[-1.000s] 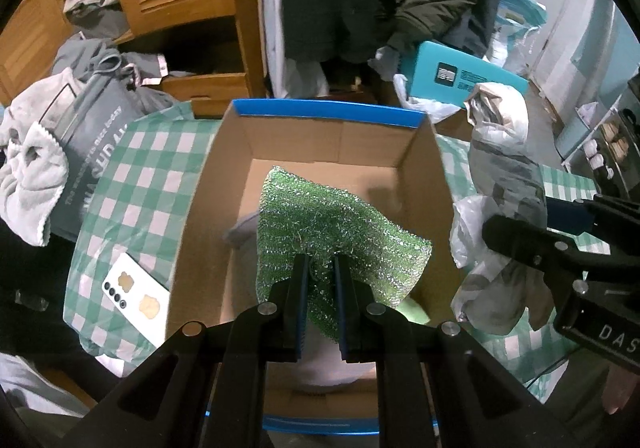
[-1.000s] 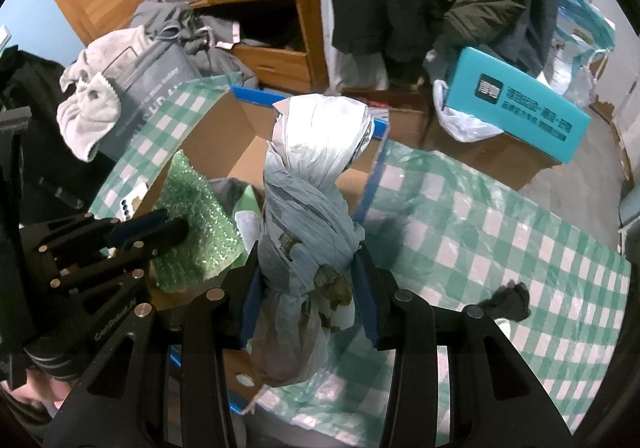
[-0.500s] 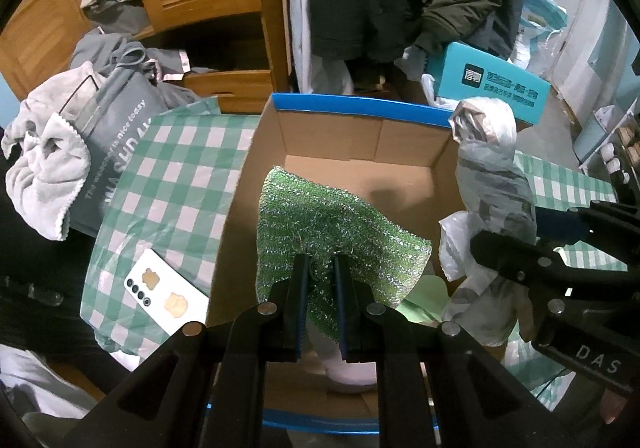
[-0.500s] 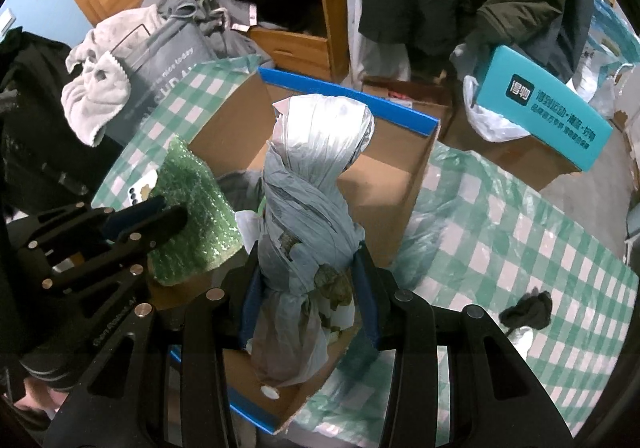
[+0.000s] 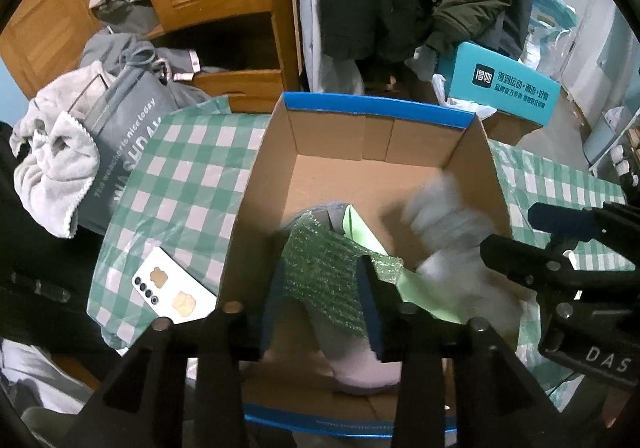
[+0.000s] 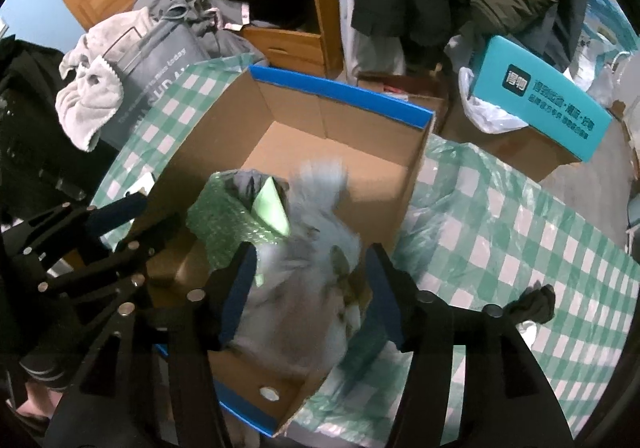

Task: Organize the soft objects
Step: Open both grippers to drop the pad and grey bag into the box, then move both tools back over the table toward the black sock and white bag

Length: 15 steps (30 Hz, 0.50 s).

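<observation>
Both grippers now spread wide vs 0.5 s ago, holding nothing. Left gripper (image 5: 320, 304): green mesh scrubber (image 5: 320, 268) let go, slumped onto stuff in the cardboard box (image 5: 264, 184). Right gripper (image 6: 310, 288): knotted grey bag (image 6: 304, 280) blurred, dropping into the box's right side. 2 soft items binned. Farther out on the tabletop (image 6: 500, 216), a dark scrap (image 6: 534, 302) looks next.
</observation>
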Each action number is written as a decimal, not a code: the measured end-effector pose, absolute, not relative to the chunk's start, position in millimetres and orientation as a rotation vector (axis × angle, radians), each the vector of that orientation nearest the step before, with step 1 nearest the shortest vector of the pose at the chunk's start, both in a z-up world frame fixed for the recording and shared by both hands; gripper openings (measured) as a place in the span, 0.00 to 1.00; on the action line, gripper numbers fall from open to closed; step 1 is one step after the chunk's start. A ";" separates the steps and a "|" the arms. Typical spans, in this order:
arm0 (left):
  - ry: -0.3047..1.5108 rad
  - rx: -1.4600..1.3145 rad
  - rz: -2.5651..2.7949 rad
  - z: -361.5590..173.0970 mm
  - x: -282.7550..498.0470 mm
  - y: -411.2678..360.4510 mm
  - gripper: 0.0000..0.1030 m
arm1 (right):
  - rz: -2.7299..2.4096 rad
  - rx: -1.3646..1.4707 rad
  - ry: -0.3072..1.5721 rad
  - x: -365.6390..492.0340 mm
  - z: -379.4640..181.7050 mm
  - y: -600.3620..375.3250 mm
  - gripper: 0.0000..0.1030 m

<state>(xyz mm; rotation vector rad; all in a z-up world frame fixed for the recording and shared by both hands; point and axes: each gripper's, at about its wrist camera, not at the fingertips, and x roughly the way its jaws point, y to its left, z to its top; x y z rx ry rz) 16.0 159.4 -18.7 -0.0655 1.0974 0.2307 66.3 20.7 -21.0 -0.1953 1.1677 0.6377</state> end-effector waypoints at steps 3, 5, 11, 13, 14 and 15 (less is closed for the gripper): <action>1.100 -0.051 0.226 -17.5 16.3 155.5 0.40 | 0.627 -0.184 1.166 67.9 -19.2 14.8 0.57; 1.101 -0.044 0.226 -17.1 17.0 153.3 0.42 | 0.619 -0.176 1.164 68.8 -17.8 10.3 0.58; 1.089 -0.013 0.212 -13.8 19.8 140.8 0.51 | 0.589 -0.164 1.168 71.5 -18.2 -6.4 0.59; 1.087 -0.002 0.201 -12.6 20.6 134.8 0.51 | 0.578 -0.158 1.173 72.5 -19.5 -12.9 0.59; 1.086 0.004 0.197 -12.0 21.2 131.9 0.52 | 0.570 -0.153 1.176 73.3 -20.3 -17.4 0.59; 1.087 0.010 0.193 -11.6 22.0 128.9 0.52 | 0.565 -0.150 1.178 74.0 -21.0 -20.9 0.59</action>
